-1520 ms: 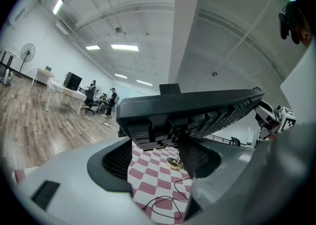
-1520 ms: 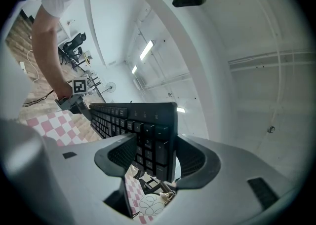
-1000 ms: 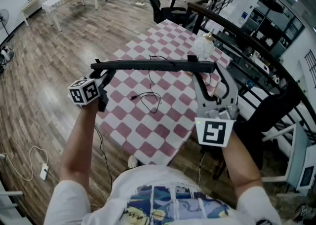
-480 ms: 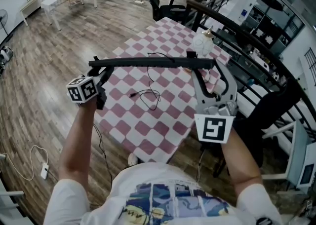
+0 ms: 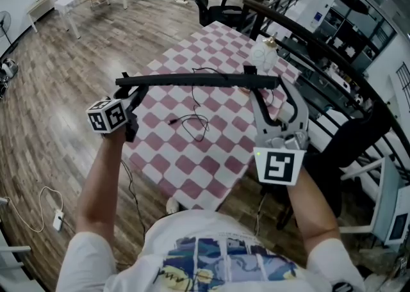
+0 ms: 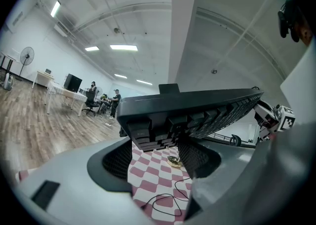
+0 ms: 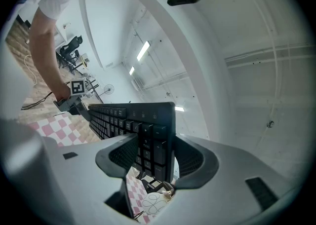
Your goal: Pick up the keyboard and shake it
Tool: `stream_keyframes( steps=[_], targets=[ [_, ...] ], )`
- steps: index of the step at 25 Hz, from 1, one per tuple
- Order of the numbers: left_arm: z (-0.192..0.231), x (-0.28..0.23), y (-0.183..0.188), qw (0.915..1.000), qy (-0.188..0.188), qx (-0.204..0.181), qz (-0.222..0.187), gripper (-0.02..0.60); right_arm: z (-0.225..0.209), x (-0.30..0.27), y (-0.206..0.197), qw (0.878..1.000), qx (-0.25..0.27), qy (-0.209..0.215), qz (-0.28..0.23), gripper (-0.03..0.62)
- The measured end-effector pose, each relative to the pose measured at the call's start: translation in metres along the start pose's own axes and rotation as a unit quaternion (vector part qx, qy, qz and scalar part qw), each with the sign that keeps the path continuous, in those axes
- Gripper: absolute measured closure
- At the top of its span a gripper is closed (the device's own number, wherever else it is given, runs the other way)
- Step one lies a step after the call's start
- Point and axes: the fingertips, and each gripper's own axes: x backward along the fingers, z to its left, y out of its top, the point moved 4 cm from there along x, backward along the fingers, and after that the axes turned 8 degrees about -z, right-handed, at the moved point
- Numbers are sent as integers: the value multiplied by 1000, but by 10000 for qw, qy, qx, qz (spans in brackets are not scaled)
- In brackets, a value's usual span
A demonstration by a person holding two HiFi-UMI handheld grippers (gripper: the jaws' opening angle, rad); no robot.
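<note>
The left gripper [image 5: 136, 92] is up in the air, roughly level. Its fingers [image 6: 117, 157] are pinching the left end of the black keyboard [image 5: 192, 81]. In the left gripper view that end sits right between the two mesh pads, keys turned downward.

From the left fingers the keyboard runs straight across to the right ones. It's held edge-on, clear of everything and well above the worktop [image 5: 211, 185].

Below the span between the two sets of fingers is the worktop's red-and-white check cloth [image 5: 176, 156]. A thin black cable [image 5: 192, 127] lies looped on it, approx. under the keyboard's middle.

The left gripper view also shows a small round dish-like thing [image 6: 174, 160] on the cloth, past the left fingers. Too small to tell what's in it.

The right gripper [image 5: 274, 92] is tipped a bit upward. Its fingers [image 7: 190, 160] are clamped on the keyboard's right end. The right gripper view shows the key rows wedged between both pads, w/ the rest of the board stretching off toward the other gripper.

Just beyond the right fingers, near the worktop's far corner, stands a white rounded vessel [image 5: 264, 59] w/ a gold-ish bit on top. Can't see inside it.

Further right of those fingers a dark railing [image 5: 333, 60] runs along. An office chair [image 5: 214, 9] sits behind the worktop.
</note>
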Motion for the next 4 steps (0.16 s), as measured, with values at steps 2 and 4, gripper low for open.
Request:
stream_keyframes(
  steps=[2,4],
  targets=[
    [2,0,-1,10000,16,-6,-5,302,2,-1,-1,10000,0,23,-6,365],
    [4,1,-2,10000,33,-9,-7,302,3,-1,-2,10000,-3,52,-14,365]
  ],
)
